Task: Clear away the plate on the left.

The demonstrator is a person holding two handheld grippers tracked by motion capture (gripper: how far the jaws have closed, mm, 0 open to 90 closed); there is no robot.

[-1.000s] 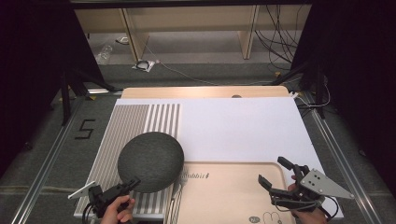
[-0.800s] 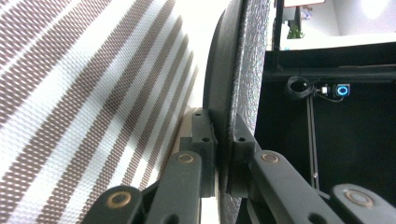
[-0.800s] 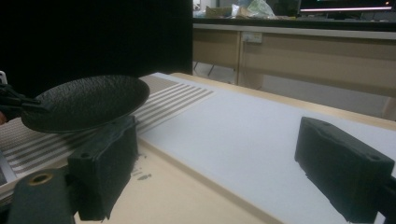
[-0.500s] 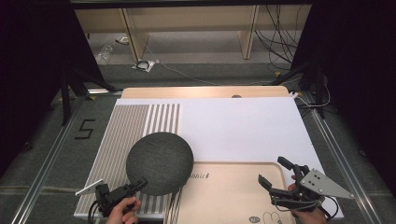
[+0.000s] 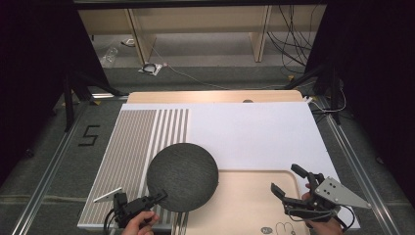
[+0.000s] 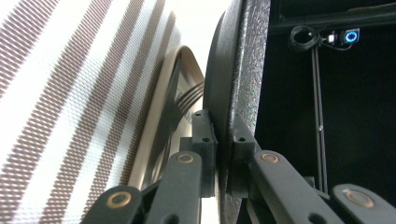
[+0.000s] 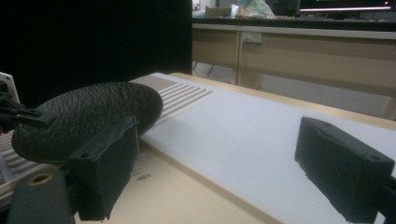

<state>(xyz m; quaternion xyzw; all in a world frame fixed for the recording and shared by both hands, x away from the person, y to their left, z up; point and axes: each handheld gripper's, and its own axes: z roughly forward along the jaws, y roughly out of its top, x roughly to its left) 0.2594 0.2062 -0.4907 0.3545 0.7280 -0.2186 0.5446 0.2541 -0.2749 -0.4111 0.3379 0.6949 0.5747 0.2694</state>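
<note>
While the left gripper (image 5: pixel 157 198) at the near left stands clamped on the near-left rim of the dark, round, leather-textured mat (image 5: pixel 182 176), that disc is held off the surface, reaching up and to the right from the jaws and overhanging both the brown-and-white striped cloth (image 5: pixel 132 147) and the left edge of the pale wooden tray (image 5: pixel 244 205). Since the tray lies to the right of the disc, the coming move looks to be a level carry rightward and a lowering. Farther right, the right gripper (image 5: pixel 289 185) hovers over the tray's right part with jaws wide apart and empty, well apart from the disc.
</note>
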